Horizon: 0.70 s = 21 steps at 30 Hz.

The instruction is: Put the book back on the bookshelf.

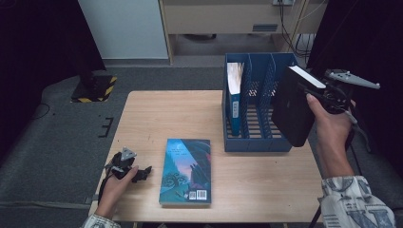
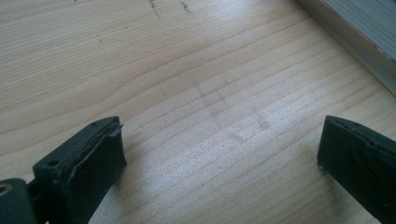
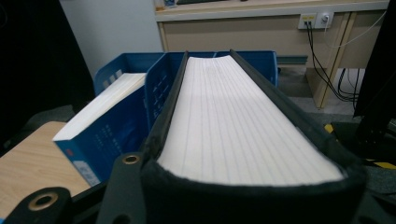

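While the right gripper jaws clamp one black book, the left gripper apparently rests open.

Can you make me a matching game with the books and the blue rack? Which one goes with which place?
Things:
1. black book
2. blue book
3. picture-cover book
4. left gripper

Places or states:
A. lying flat on the table
B. standing in the left slot of the blue rack
C. held up in the air by the right gripper
D. open, resting on the table with nothing between its jaws

Right pairs: 1-C, 2-B, 3-A, 4-D
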### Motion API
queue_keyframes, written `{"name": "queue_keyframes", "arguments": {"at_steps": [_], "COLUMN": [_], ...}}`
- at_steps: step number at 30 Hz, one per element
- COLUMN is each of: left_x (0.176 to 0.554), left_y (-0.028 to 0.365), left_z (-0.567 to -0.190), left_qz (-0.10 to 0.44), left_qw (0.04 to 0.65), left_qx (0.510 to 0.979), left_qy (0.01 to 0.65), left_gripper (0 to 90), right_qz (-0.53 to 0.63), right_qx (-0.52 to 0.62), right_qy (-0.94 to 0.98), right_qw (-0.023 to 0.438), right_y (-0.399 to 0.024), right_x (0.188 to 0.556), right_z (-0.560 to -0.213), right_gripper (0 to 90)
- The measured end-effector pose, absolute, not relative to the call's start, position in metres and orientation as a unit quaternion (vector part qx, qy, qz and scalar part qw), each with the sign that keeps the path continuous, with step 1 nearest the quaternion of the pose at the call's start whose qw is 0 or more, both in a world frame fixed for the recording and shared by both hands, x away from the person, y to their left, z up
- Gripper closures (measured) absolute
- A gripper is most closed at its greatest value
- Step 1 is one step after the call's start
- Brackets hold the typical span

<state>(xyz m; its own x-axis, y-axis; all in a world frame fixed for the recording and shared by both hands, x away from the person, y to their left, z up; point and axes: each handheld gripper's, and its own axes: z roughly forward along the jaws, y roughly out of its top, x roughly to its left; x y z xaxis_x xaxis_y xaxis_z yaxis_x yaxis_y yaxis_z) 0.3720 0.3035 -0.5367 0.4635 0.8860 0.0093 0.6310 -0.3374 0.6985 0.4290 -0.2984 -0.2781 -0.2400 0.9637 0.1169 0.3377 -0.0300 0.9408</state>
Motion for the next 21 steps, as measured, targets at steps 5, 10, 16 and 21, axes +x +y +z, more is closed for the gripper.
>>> {"name": "queue_keyframes", "arguments": {"at_steps": [5,10,16,21], "left_x": [0.372,0.372,0.372,0.372], "left_y": [0.303,0.303,0.303,0.302], "left_z": [-0.537,-0.537,-0.537,-0.537], "left_qz": [0.198,0.197,0.197,0.197], "left_qw": [0.320,0.320,0.320,0.321], "left_qx": [0.795,0.795,0.796,0.796], "left_qy": [0.475,0.475,0.474,0.474], "left_gripper": [0.0,0.0,0.0,0.0], "right_qz": [0.487,0.481,0.475,0.468], "right_qx": [0.527,0.533,0.538,0.543], "right_qy": [0.615,0.612,0.605,0.604], "right_qw": [0.326,0.332,0.344,0.348], "right_y": [-0.299,-0.297,-0.301,-0.301], "right_x": [0.443,0.464,0.482,0.495], "right_z": [-0.284,-0.288,-0.298,-0.306], "right_gripper": [53.0,53.0,53.0,53.0]}}
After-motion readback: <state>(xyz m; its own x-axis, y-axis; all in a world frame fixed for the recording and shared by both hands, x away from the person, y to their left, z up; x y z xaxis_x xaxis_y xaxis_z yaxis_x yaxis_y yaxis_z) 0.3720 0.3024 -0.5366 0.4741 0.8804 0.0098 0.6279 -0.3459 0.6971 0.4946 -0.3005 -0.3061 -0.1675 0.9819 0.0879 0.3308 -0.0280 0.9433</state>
